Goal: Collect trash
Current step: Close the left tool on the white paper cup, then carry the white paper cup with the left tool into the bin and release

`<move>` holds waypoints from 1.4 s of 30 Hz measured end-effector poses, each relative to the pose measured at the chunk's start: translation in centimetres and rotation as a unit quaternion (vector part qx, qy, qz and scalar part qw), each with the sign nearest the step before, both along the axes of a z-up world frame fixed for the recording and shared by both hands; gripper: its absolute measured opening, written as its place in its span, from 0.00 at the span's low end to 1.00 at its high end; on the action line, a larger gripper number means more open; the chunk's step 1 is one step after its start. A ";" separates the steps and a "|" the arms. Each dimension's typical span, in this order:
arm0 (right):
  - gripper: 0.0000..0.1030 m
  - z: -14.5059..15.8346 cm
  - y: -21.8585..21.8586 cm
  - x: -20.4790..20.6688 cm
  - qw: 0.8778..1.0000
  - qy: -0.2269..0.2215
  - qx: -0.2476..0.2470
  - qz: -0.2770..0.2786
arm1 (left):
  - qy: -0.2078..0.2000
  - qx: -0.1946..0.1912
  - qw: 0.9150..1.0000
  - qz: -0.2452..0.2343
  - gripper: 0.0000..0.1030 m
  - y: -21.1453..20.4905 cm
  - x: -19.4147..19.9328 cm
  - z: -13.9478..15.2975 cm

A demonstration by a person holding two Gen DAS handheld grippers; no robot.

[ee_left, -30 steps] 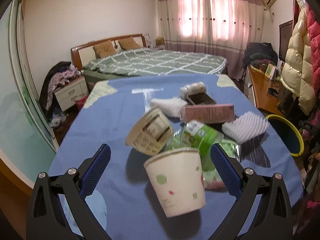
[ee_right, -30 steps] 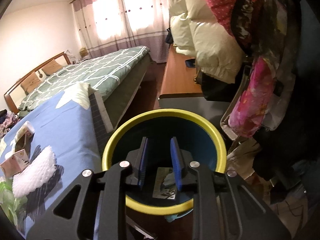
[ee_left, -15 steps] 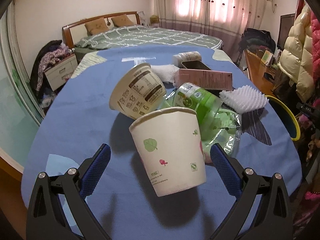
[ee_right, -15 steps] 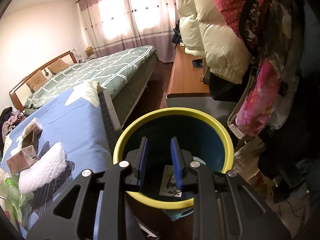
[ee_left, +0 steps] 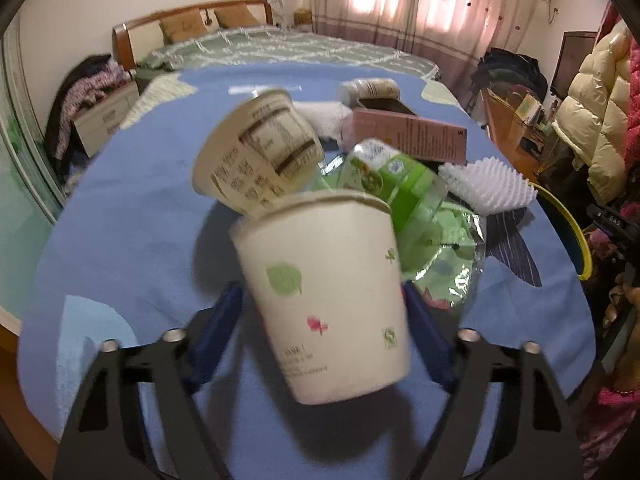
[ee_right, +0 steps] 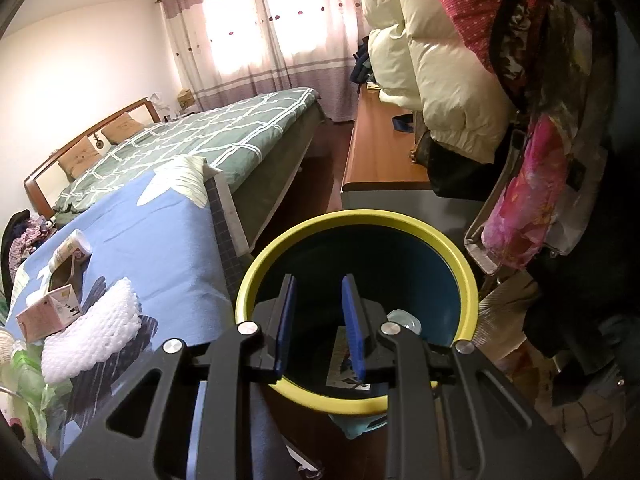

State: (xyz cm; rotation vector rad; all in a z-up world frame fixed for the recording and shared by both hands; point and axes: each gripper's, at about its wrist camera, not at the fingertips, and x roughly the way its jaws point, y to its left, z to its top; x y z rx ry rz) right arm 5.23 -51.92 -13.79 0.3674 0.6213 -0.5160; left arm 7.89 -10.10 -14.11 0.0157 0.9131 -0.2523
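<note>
While my right gripper (ee_right: 316, 322) hangs empty, fingers narrowly parted, over the bin (ee_right: 466, 276), my left gripper (ee_left: 322, 306) brackets the paper cup (ee_left: 324, 292), contact unclear

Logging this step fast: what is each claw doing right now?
Left claw: closed around the paper cup; contact looks likely but blurred.
Right claw: slightly open, empty, above the yellow-rimmed bin.
</note>
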 end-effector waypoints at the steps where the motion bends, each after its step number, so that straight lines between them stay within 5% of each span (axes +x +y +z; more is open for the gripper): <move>1: 0.22 0.0 0.1 0.0 1.000 -0.001 0.000 0.001 | 0.005 -0.004 1.000 -0.001 0.65 0.0 0.1 -0.2; 10: 0.22 0.5 0.2 -0.6 1.000 -0.007 0.002 0.006 | -0.053 0.011 0.998 0.012 0.63 0.5 -1.1 2.6; 18: 0.22 0.9 -1.0 -2.3 1.000 -0.015 -0.002 -0.009 | -0.088 -0.012 0.995 -0.042 0.63 -2.7 -1.1 6.1; 32: 0.22 0.3 -5.4 -6.9 0.998 -0.023 -0.002 -0.063 | -0.104 -0.036 0.971 -0.211 0.63 -20.5 1.3 9.0; 42: 0.22 -0.8 -7.7 -8.7 0.997 -0.024 0.013 -0.076 | -0.071 -0.025 0.955 -0.286 0.63 -32.8 2.2 6.6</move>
